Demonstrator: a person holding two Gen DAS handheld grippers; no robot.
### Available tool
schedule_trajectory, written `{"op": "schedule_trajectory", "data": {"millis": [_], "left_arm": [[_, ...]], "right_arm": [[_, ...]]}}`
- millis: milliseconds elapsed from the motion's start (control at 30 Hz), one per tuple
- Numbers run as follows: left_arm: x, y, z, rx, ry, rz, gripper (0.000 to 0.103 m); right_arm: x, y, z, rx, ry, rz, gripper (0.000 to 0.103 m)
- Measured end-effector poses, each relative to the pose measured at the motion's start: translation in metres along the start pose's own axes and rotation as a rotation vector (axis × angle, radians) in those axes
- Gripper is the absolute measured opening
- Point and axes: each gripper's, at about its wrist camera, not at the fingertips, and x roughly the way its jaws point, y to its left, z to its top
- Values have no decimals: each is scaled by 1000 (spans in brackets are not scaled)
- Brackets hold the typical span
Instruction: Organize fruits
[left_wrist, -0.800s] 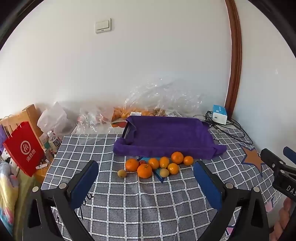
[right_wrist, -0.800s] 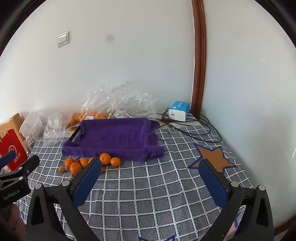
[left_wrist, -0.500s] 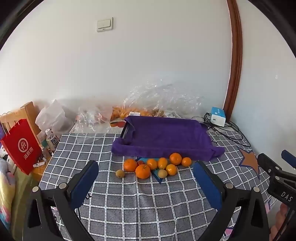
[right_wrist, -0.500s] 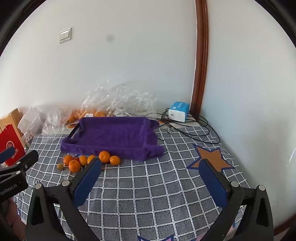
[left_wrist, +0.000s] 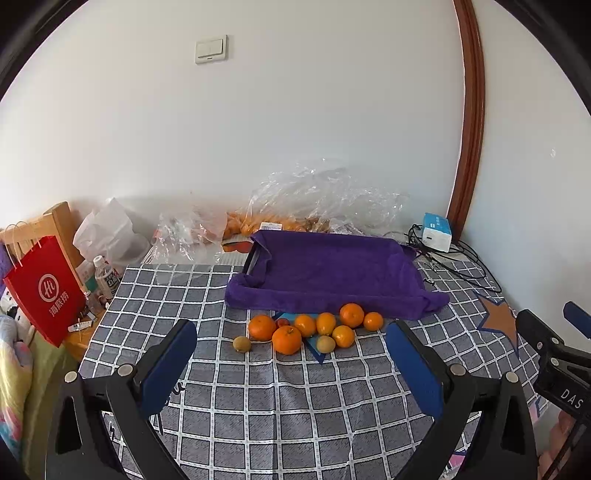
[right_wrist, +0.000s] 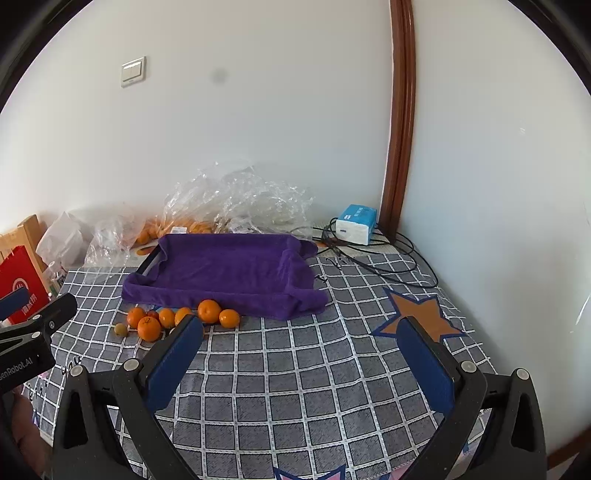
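Several oranges (left_wrist: 287, 339) (right_wrist: 208, 311) and two small greenish-brown fruits (left_wrist: 242, 343) lie in a cluster on the grey checked tablecloth, just in front of a tray lined with a purple towel (left_wrist: 332, 273) (right_wrist: 225, 266). A small red fruit (left_wrist: 282, 322) peeks out between the oranges. My left gripper (left_wrist: 291, 365) hangs open above the cloth, short of the cluster, nothing between its blue pads. My right gripper (right_wrist: 301, 360) is open too, over bare cloth to the right of the fruit. Each gripper shows at the edge of the other's view.
Crinkled clear plastic bags (left_wrist: 325, 199) with more oranges lie behind the tray by the wall. A blue-white box (left_wrist: 437, 232) with black cables (right_wrist: 384, 258) sits at the back right. A red paper bag (left_wrist: 44, 280), bottles and a white bag crowd the left edge.
Both views have tipped up slightly and drawn back a little; the fruit and tray sit a bit lower and smaller in frame. Both grippers stay open. Nothing on the table moved.
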Motion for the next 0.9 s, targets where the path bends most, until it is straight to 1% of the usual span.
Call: {"op": "schedule_trajectory", "data": {"millis": [133, 467, 900], "left_arm": [[0, 0, -2, 5, -4, 3, 103], [-1, 0, -5, 3, -9, -9, 103], [-6, 2, -7, 3, -21, 1, 103]], "right_arm": [[0, -1, -1, 16, -1, 3, 103], [-2, 5, -4, -8, 0, 1, 103], [-5, 12, -3, -17, -6, 16, 103]]}}
